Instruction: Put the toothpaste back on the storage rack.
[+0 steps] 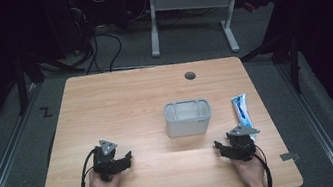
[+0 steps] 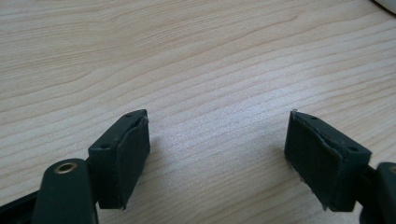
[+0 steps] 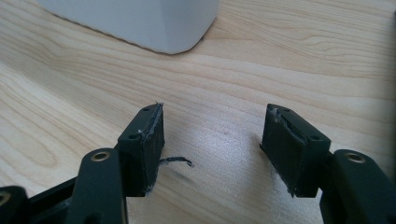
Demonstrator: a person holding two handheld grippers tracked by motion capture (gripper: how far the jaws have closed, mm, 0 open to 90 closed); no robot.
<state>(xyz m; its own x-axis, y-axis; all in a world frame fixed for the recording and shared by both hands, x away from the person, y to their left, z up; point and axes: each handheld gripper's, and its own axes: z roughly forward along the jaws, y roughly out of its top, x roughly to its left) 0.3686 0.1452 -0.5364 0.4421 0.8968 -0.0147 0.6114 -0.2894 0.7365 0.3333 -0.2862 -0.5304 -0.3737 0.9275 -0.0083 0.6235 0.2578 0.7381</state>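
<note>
Bare table point(image 1: 121, 105) ahead – only grey bin point(image 1: 188, 118) and tube point(image 1: 241, 111) obstruct right.

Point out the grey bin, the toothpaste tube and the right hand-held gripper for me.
grey bin point(image 1: 189, 125), high view, on its front wall.
toothpaste tube point(image 1: 241, 110), high view, on the middle of its blue and white body.
right hand-held gripper point(image 1: 219, 147), high view, between its open jaw tips.

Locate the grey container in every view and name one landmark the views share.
High view: the grey container stands right of the table's middle, beyond and between the two grippers.
Left gripper view: a pale corner at the top right edge may be it; too little to tell.
Right gripper view: its lower wall fills the top left.
Shared landmark: the wood-grain table.
</note>
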